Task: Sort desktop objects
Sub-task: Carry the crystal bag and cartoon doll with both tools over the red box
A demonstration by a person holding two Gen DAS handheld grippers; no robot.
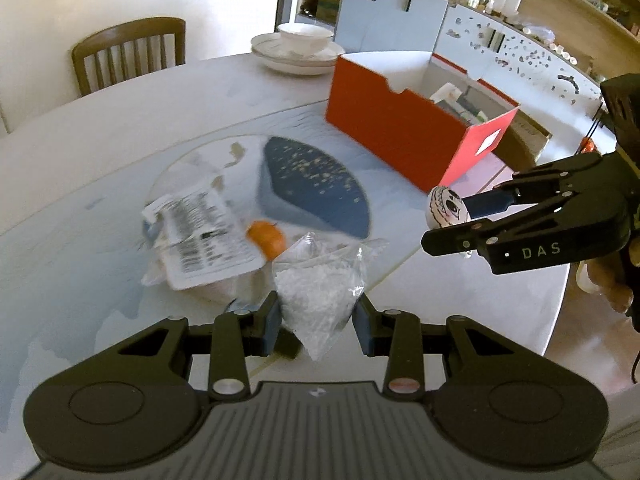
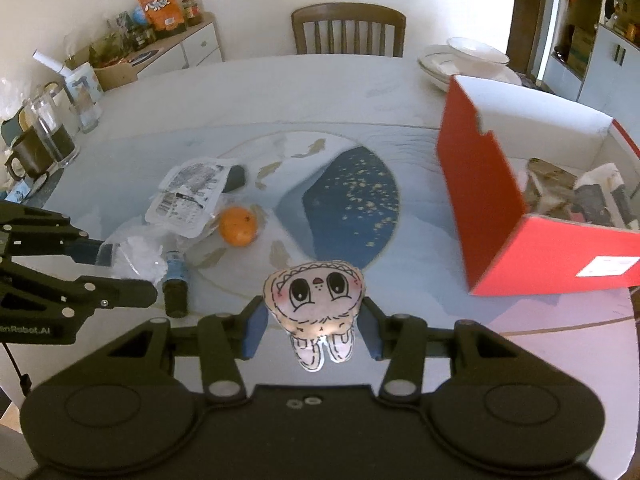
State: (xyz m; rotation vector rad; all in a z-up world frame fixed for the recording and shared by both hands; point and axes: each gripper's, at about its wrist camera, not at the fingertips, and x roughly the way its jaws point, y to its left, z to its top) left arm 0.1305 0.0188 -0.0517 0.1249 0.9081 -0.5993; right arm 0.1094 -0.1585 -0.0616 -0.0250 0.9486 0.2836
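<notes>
The left claw [image 1: 318,316] is closed narrow on a clear plastic bag [image 1: 320,284] of white granules. I judge it light, limp and slippery; the film can slide, so a pinch at the bunched middle is safest. The right claw [image 2: 312,326] holds a small plush figure [image 2: 316,300] by its lower body, the 2 pads pressing its sides. It looks soft and light, and it squashes without harm. Both things hang above the worktop [image 2: 280,92]. At 2 o'clock from the right claw stands the red box [image 2: 480,184], open on top, probably the place for them. At 11 o'clock, an orange [image 2: 238,226] and a flat packet [image 2: 188,200] lie on the worktop, not yet sorted.
</notes>
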